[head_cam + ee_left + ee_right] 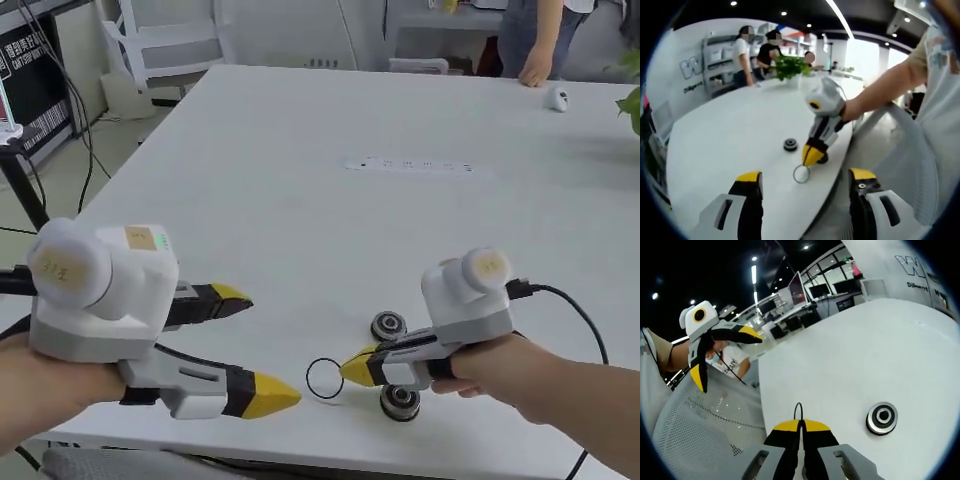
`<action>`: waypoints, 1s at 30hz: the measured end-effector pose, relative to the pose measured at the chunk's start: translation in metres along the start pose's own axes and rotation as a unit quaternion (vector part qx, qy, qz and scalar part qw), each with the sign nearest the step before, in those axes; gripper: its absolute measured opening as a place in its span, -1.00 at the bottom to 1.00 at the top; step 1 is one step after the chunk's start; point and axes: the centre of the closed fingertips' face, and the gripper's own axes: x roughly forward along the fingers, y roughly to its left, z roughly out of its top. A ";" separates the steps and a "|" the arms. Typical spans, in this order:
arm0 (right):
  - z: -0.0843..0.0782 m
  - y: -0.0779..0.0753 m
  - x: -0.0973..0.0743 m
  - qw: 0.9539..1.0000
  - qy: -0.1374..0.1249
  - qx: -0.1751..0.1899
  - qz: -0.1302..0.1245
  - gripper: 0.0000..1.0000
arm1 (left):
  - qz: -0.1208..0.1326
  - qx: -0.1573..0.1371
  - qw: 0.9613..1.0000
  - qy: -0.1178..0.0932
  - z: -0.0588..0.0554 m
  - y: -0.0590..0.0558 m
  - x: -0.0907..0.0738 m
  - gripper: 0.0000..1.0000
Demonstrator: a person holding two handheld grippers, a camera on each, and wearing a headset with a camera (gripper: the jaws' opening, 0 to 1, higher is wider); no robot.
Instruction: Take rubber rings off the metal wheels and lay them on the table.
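My right gripper [352, 369] is shut on a thin black rubber ring [324, 379], which hangs low over the white table [300, 200] near its front edge. Just behind that gripper sits a metal wheel [388, 325] with a dark rim, and a second wheel [400, 401] lies under it, half hidden. In the right gripper view the ring [798, 411] sticks out edge-on from the closed tips [800, 425], with a wheel [882, 417] to the right. My left gripper [252, 346] is open and holds nothing, left of the ring. Its own view shows the ring [801, 174] ahead between its jaws.
A white power strip [410, 165] lies at mid-table. A mouse [558, 98] and plant leaves [630, 100] are at the far right, where a person [535, 40] stands. White chairs [165, 45] stand beyond the far left corner. The table's front edge runs just under both grippers.
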 end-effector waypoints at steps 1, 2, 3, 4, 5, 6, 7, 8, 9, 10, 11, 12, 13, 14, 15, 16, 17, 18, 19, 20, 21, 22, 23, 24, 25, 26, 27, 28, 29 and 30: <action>0.000 -0.001 0.000 1.000 0.001 -0.003 -0.004 -1.00 | 0.000 0.000 1.000 0.000 0.000 0.000 0.000 0.42; 0.000 -0.001 -0.001 1.000 0.001 -0.004 -0.006 -1.00 | 0.000 0.001 1.000 0.000 0.001 -0.001 0.000 0.42; 0.000 -0.002 -0.001 1.000 0.000 -0.005 -0.010 -1.00 | -0.001 0.002 1.000 -0.001 0.001 -0.001 0.000 0.42; -0.001 -0.003 -0.001 1.000 0.000 -0.005 -0.012 -0.97 | -0.001 0.003 1.000 -0.001 0.001 -0.002 0.000 0.42; -0.001 -0.004 -0.001 1.000 0.001 -0.005 -0.016 -0.93 | -0.001 0.003 1.000 -0.001 0.002 -0.002 0.000 0.42; -0.001 -0.004 -0.001 1.000 0.001 -0.007 -0.018 -0.90 | -0.001 0.003 1.000 -0.001 0.002 -0.002 0.000 0.42; -0.002 -0.003 -0.001 1.000 0.002 -0.009 -0.018 -0.90 | -0.001 0.003 1.000 -0.001 0.002 -0.002 0.000 0.42; -0.002 -0.003 -0.001 1.000 0.003 -0.010 -0.018 -0.90 | -0.001 0.003 1.000 -0.001 0.002 -0.002 -0.001 0.42; -0.003 -0.003 -0.001 1.000 0.004 -0.013 -0.020 -0.88 | -0.001 0.004 1.000 -0.001 0.002 -0.002 -0.001 0.41; -0.002 -0.003 -0.001 1.000 0.004 -0.015 -0.020 -0.85 | -0.002 0.005 1.000 -0.001 0.002 -0.003 -0.001 0.41; -0.002 -0.003 -0.001 1.000 0.003 -0.016 -0.021 -0.84 | -0.003 0.006 1.000 0.001 0.002 -0.004 -0.001 0.41; -0.002 -0.003 -0.001 1.000 0.003 -0.018 -0.022 -0.81 | -0.003 0.007 1.000 0.002 0.001 -0.005 0.000 0.41; -0.001 -0.003 -0.002 1.000 0.001 -0.019 -0.024 -0.76 | -0.003 0.008 1.000 0.002 0.001 -0.005 0.000 0.41; 0.000 -0.003 -0.002 0.999 0.000 -0.022 -0.027 -0.71 | -0.003 0.008 1.000 0.002 0.001 -0.006 0.000 0.41; 0.000 -0.003 -0.003 0.999 -0.001 -0.023 -0.029 -0.68 | -0.003 0.007 1.000 0.002 0.001 -0.006 0.000 0.41; 0.001 -0.004 -0.003 0.999 -0.003 -0.023 -0.029 -0.65 | -0.003 0.006 1.000 0.001 0.002 -0.006 -0.001 0.41; 0.001 -0.004 -0.004 0.999 -0.005 -0.024 -0.030 -0.63 | -0.003 0.005 1.000 0.000 0.002 -0.007 -0.001 0.41; 0.002 -0.004 -0.005 0.999 -0.006 -0.025 -0.032 -0.59 | -0.003 0.006 1.000 0.000 0.002 -0.007 -0.001 0.41; 0.002 -0.004 -0.006 0.999 -0.007 -0.026 -0.033 -0.55 | -0.003 0.006 1.000 0.000 0.002 -0.007 -0.001 0.41; 0.003 -0.004 -0.008 0.999 -0.010 -0.028 -0.035 -0.52 | -0.003 0.006 1.000 0.002 0.001 -0.007 -0.001 0.41; 0.004 -0.005 -0.010 0.999 -0.012 -0.029 -0.036 -0.50 | -0.003 0.006 1.000 0.002 0.001 -0.007 -0.001 0.41; 0.005 -0.005 -0.012 0.999 -0.014 -0.029 -0.038 -0.49 | -0.003 0.006 1.000 0.002 0.001 -0.008 -0.001 0.41; 0.007 -0.006 -0.013 0.999 -0.018 -0.029 -0.039 -0.47 | -0.003 0.006 1.000 0.003 0.001 -0.008 -0.001 0.41; 0.008 -0.006 -0.016 0.999 -0.022 -0.028 -0.040 -0.44 | -0.003 0.007 1.000 0.003 0.001 -0.008 -0.001 0.41; 0.009 -0.006 -0.017 0.999 -0.023 -0.028 -0.041 -0.42 | -0.004 0.008 1.000 0.004 0.001 -0.009 0.000 0.41; 0.010 -0.006 -0.019 0.998 -0.024 -0.028 -0.041 -0.40 | -0.005 0.008 1.000 0.004 0.002 -0.009 0.000 0.41; 0.010 -0.005 -0.021 0.998 -0.026 -0.030 -0.042 -0.38 | -0.005 0.009 1.000 0.003 0.003 -0.008 0.001 0.41; 0.011 -0.005 -0.022 0.998 -0.027 -0.031 -0.042 -0.37 | -0.006 0.009 1.000 0.003 0.003 -0.009 0.001 0.41; 0.012 -0.005 -0.024 0.998 -0.029 -0.031 -0.043 -0.35 | -0.006 0.010 1.000 0.002 0.005 -0.009 0.002 0.42; 0.013 -0.005 -0.026 0.998 -0.031 -0.031 -0.044 -0.33 | -0.007 0.010 1.000 0.002 0.005 -0.009 0.003 0.42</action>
